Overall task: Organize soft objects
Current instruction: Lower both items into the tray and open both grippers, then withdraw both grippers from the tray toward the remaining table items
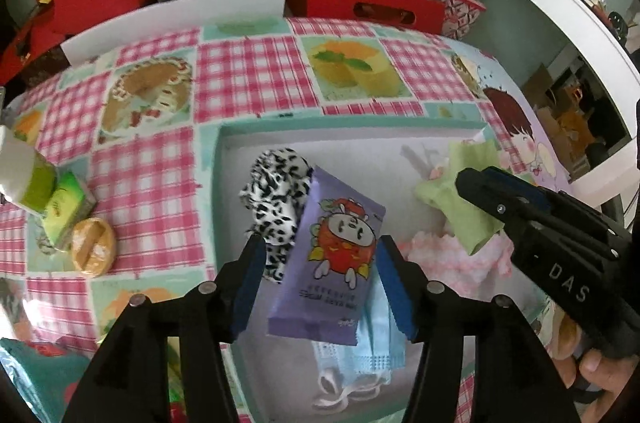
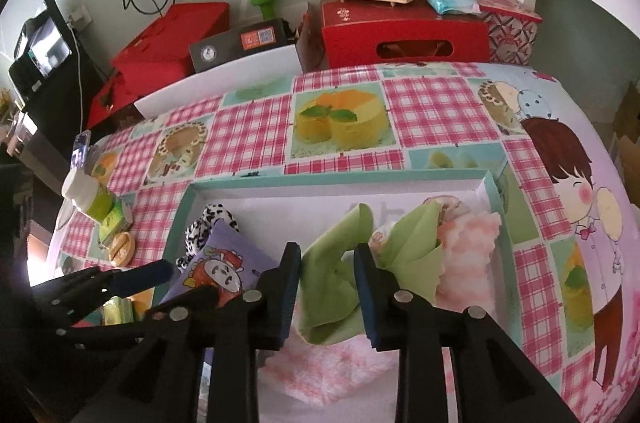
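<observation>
Purple packet [image 1: 334, 265] sits between the parted left gripper [image 1: 320, 281].

Domestic room, likely child's. Table w/ cake-print checked tablecloth [image 2: 256, 127]; red gift boxes [image 2: 404, 35] stacked at far wall; white shelf unit [image 1: 560, 3] far right held household clutter.

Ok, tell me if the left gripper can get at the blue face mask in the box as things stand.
Probably not cleanly. The left gripper is open right over it, but the purple packet lies between its fingers, on top of the face mask, covering most of it.
</observation>
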Tool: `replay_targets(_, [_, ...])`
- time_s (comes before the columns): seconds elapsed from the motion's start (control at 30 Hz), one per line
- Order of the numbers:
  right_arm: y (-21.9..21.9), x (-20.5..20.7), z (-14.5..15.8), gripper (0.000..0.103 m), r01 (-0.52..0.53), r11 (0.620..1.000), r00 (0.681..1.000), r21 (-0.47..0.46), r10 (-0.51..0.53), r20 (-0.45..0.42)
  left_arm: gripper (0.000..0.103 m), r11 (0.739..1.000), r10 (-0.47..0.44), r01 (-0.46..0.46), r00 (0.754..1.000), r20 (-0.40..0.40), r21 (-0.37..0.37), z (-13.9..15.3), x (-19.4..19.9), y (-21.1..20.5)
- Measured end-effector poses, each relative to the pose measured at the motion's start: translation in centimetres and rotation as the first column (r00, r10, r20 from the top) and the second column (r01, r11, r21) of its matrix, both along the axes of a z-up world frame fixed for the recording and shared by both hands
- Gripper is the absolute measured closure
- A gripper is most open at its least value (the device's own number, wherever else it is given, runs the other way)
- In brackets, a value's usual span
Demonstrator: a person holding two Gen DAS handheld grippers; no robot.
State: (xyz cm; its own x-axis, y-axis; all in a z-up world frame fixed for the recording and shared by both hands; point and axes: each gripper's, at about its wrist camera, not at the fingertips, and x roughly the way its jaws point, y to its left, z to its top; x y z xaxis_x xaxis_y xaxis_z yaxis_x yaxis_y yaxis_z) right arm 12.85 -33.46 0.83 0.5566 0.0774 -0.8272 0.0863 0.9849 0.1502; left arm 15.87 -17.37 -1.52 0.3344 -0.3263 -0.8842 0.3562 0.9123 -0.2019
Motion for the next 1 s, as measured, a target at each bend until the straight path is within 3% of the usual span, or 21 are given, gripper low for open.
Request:
replay_targets(0.13, [-0.6,-0.3,0.7,0.049,0.024,1.000,0.999,0.003,-0.024,0.025,0.037,0.999,0.028,-0.028,0.999,0.031,0.015,0.9,0.0,0.8])
replay_targets(0.23, [-0.9,-0.3,1.0,0.048,0.038,0.999,0.999,0.003,-0.038,0.038,0.037,0.998,0.062,-0.064,0.997,0.051,0.028,1.2,0.2,1.7])
replay_targets(0.33, [-1.0,-0.2,0.8,0.040,0.047,0.999,0.998,-0.001,-0.047,0.034,0.027,0.992,0.119,-0.121,0.992,0.049,0.038,0.9,0.9,3.0])
replay_targets(0.43, [-0.7,0.0,0.6,0.033,0.044,0.999,0.999,-0.018,-0.044,0.024,0.027,0.982,0.179,-0.182,0.983,0.045,0.058,0.3,1.5,4.4])
replay_targets(0.5, [-0.3,0.2,0.4,0.027,0.034,0.999,0.999,-0.034,-0.033,0.022,0.021,0.973,0.211,-0.215,0.976,0.053,0.086,-0.1,1.7,5.1])
replay_targets(0.53, [-0.1,0.2,0.3,0.023,0.029,0.999,0.999,-0.046,-0.028,0.020,0.014,0.968,0.226,-0.231,0.972,0.061,0.098,-0.2,1.8,5.5])
replay_targets(0.6, [0.3,0.4,0.2,0.017,0.021,0.998,1.000,-0.063,-0.020,0.019,0.012,0.960,0.252,-0.259,0.965,0.079,0.106,-0.3,1.8,6.2])
replay_targets(0.73, [0.6,0.5,0.0,0.015,0.015,0.997,1.000,-0.070,-0.014,0.010,0.011,0.948,0.292,-0.302,0.951,0.101,0.099,-0.1,1.9,7.1])
replay_targets(0.83, [0.6,0.6,0.0,0.000,0.010,0.998,1.000,-0.068,-0.009,0.014,0.005,0.942,0.310,-0.321,0.943,0.121,0.094,-0.2,1.8,7.4])
replay_targets(1.0, [0.3,0.7,0.5,0.000,0.004,0.999,1.000,-0.052,-0.002,0.029,0.005,0.940,0.319,-0.330,0.940,0.119,0.084,-0.1,1.3,7.5])
